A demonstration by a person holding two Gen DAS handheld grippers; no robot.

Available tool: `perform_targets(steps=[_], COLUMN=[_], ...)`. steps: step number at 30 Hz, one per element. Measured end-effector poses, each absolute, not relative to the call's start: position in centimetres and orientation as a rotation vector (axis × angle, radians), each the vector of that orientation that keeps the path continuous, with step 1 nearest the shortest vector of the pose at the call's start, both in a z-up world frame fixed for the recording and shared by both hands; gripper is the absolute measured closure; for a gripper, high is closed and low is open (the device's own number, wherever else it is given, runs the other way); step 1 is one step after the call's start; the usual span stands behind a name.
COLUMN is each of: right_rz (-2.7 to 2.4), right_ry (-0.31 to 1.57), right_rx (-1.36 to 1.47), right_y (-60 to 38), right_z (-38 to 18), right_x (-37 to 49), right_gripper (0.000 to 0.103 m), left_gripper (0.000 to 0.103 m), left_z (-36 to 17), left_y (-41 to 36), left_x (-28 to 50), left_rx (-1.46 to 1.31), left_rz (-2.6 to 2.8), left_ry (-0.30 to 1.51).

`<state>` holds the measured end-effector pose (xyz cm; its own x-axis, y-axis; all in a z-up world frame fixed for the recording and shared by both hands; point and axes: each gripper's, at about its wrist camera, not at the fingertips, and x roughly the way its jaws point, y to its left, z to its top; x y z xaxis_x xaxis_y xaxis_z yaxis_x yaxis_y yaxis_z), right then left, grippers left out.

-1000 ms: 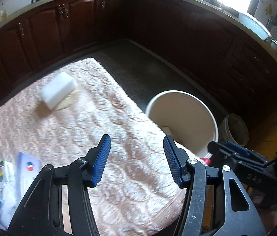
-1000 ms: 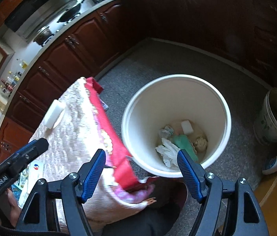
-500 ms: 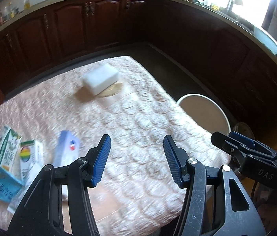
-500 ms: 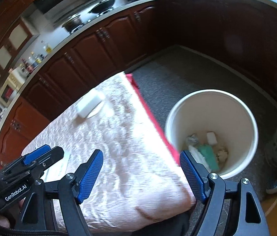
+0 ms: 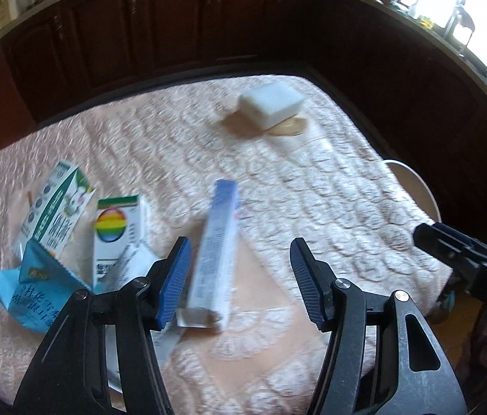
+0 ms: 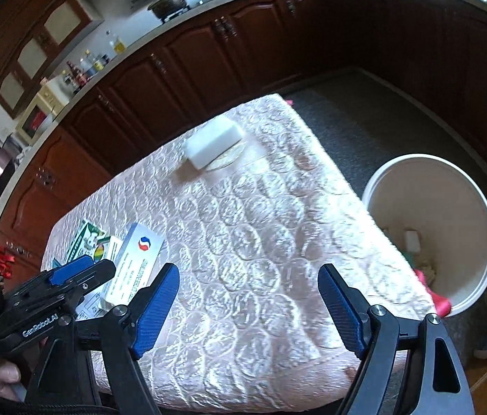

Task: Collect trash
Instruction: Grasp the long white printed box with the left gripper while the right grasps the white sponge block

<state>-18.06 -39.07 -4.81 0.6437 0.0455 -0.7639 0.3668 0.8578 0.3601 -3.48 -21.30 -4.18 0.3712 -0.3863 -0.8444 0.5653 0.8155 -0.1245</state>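
**Left wrist view: both grippers over the table, nothing grabbed yet**

Left gripper has its jaws apart, just been opening, with a long blue-and-white box lying on the pink quilted cloth partly between them, pads not pressing it. More cartons and wrappers sit beside it. Right gripper is spread wide, also just opening, empty over bare cloth. White bin stands on the floor past the table edge, trash inside.

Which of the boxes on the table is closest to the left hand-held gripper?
The long blue-and-white box, lying just ahead of the open left hand-held gripper. The rainbow box and green carton lie farther left.
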Motion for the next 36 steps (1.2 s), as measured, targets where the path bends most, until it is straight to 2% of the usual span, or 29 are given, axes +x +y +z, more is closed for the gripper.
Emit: perform_targets(steps=[10, 11, 12, 13, 14, 26, 29, 36], right_rz=[-0.155, -0.152, -0.148, -0.146, -0.143, -0.110, -0.133, -0.226], right_ry=[0.914, 0.918, 0.923, 0.927, 0.930, 0.975, 0.963, 0.985], right_rx=[0.498, 0.496, 0.492, 0.488, 0.486, 0.600, 0.637, 0.686], right_y=[-37.9, -37.8, -37.8, -37.7, -37.7, -39.9, -40.5, -41.3], right_z=[-6.0, -6.1, -6.2, -6.3, -6.4, -8.3, -8.1, -8.7], right_x=[-15.5, -15.2, -14.7, -14.3, -13.9, -5.3, -2.2, 5.2], right_gripper=[0.022, 0.022, 0.022, 0.022, 0.022, 0.022, 0.017, 0.017], left_gripper=[0.045, 0.050, 0.070, 0.081, 0.087, 0.087, 0.087, 0.087], left_z=[-7.8, -8.1, -8.2, -8.4, -8.7, -5.0, -4.4, -4.0], left_y=[-21.8, -22.0, -22.1, -22.3, -22.5, -21.1, -20.8, -19.4], left_x=[-1.7, -1.6, -1.6, -1.5, -1.4, -0.3, 0.1, 1.3], left_rx=[0.254, 0.251, 0.248, 0.251, 0.257, 0.190, 0.193, 0.149], left_rz=[-0.569, -0.574, -0.581, -0.586, -0.589, -0.595, -0.578, -0.550], left_ry=[1.104, 1.108, 1.113, 1.126, 1.143, 1.047, 1.023, 1.026])
